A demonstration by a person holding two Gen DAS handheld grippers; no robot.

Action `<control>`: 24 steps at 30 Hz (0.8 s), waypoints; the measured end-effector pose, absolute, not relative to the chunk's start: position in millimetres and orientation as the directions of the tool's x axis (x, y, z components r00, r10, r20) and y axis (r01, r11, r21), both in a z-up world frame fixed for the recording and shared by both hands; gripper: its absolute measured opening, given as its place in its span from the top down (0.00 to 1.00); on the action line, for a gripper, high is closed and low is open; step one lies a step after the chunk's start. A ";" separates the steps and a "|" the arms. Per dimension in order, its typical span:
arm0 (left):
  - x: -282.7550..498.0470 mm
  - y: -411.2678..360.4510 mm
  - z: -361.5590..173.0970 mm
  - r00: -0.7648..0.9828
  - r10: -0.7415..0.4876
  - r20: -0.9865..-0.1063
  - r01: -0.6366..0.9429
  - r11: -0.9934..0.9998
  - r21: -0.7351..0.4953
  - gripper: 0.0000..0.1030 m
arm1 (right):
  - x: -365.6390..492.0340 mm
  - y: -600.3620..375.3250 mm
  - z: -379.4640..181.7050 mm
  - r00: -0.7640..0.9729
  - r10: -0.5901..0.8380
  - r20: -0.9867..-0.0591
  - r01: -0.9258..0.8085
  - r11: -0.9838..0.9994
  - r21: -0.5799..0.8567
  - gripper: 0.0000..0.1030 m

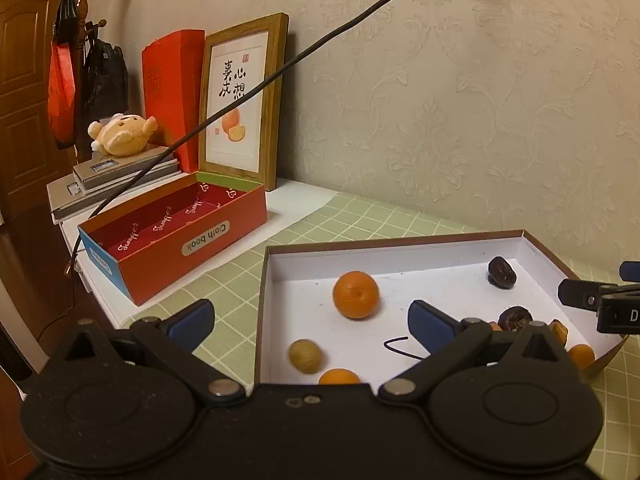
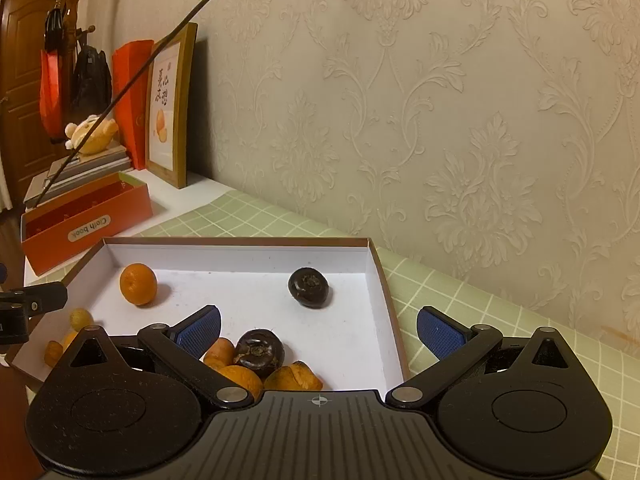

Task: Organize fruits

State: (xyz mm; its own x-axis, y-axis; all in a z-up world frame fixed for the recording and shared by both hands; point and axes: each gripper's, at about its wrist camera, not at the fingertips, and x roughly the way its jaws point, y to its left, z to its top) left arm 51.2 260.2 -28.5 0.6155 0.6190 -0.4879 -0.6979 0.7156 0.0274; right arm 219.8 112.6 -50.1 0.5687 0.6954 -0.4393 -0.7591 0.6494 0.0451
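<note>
A shallow white tray with a brown rim lies on the green checked cloth. In it are a mandarin, a pale round fruit, a small orange fruit, two dark fruits and several orange pieces. My left gripper is open over the tray's left end, holding nothing. My right gripper is open above the near dark fruit and the orange pieces, also holding nothing.
An open red box labelled "Cloth book" stands left of the tray, with nothing visible inside. Behind it are stacked books with a plush toy, a red bag and a framed picture. A black cable crosses above. The wall runs close behind.
</note>
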 end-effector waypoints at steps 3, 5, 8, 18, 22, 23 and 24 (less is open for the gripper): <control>52.0 260.6 -28.4 0.613 0.614 -0.497 -0.698 0.716 0.024 0.06 | 220.5 113.4 -49.9 0.564 0.695 -0.447 -0.761 0.647 0.046 0.00; 51.7 259.7 -28.6 0.615 0.612 -0.496 -0.694 0.720 0.028 0.06 | 219.5 113.3 -49.1 0.560 0.696 -0.450 -0.764 0.644 0.044 0.00; 51.6 256.0 -27.1 0.619 0.605 -0.500 -0.679 0.733 0.046 0.06 | 216.7 112.6 -45.5 0.562 0.695 -0.448 -0.765 0.643 0.040 0.00; 3.2 209.9 33.9 0.727 0.540 -0.424 -0.586 0.810 0.025 0.06 | 168.9 56.9 10.2 0.573 0.727 -0.378 -0.765 0.640 0.073 0.00; -29.1 180.1 49.5 0.749 0.523 -0.407 -0.581 0.813 -0.025 0.06 | 126.0 10.3 35.1 0.610 0.716 -0.341 -0.747 0.662 0.054 0.00; -38.4 171.0 51.8 0.754 0.521 -0.401 -0.577 0.817 -0.022 0.06 | 111.9 -2.3 39.7 0.619 0.712 -0.331 -0.741 0.669 0.051 0.00; -48.0 161.8 53.8 0.756 0.526 -0.390 -0.576 0.818 -0.012 0.06 | 98.4 -13.1 43.4 0.627 0.704 -0.333 -0.737 0.675 0.042 0.00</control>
